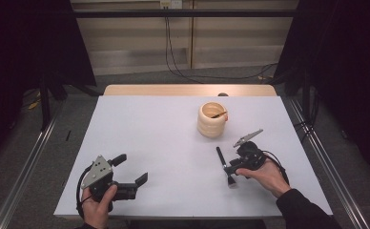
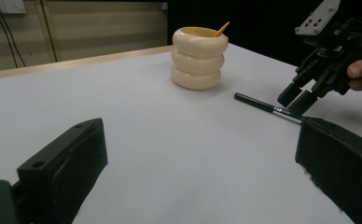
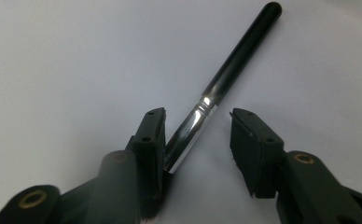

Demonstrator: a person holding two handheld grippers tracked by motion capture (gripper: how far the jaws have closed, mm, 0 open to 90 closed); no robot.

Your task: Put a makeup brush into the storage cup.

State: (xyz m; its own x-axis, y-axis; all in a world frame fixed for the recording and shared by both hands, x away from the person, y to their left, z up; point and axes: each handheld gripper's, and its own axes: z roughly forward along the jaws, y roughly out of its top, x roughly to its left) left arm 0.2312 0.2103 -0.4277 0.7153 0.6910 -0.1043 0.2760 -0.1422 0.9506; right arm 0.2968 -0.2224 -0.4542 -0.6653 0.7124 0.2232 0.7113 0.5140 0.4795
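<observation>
At the near left corner of the white surface (image 1: pixel 140 124) the left claw (image 1: pixel 131 170) rests in the person's left hand (image 1: pixel 96 206), its 2 jaws spread wide with nothing between them, aimed across toward the right half. It is well apart from the work.

Further right, past the middle and toward the far edge, stands a cream ribbed cup (image 1: pixel 212 119) with an orange stick (image 2: pixel 221 29) leaning inside it.

Nearer the person and right of centre lies the black brush (image 1: pixel 223 165), flat on the surface. Its long axis runs roughly from the near edge to the far edge, handle tip pointing away toward the cup, bristle end nearest the person.

The right claw (image 1: pixel 231 168), held by the right hand (image 1: pixel 269 176), comes at it from the right side and is plainly the nearer one. In the right gripper view the silver ferrule (image 3: pixel 191 135) sits between the jaws: it lies against the left jaw, while a clear gap remains to the right jaw. So the claw is partly open, straddling the brush but not yet clamped. The handle slants across the jaw gap rather than square to it, so closing will likely swing it.
</observation>
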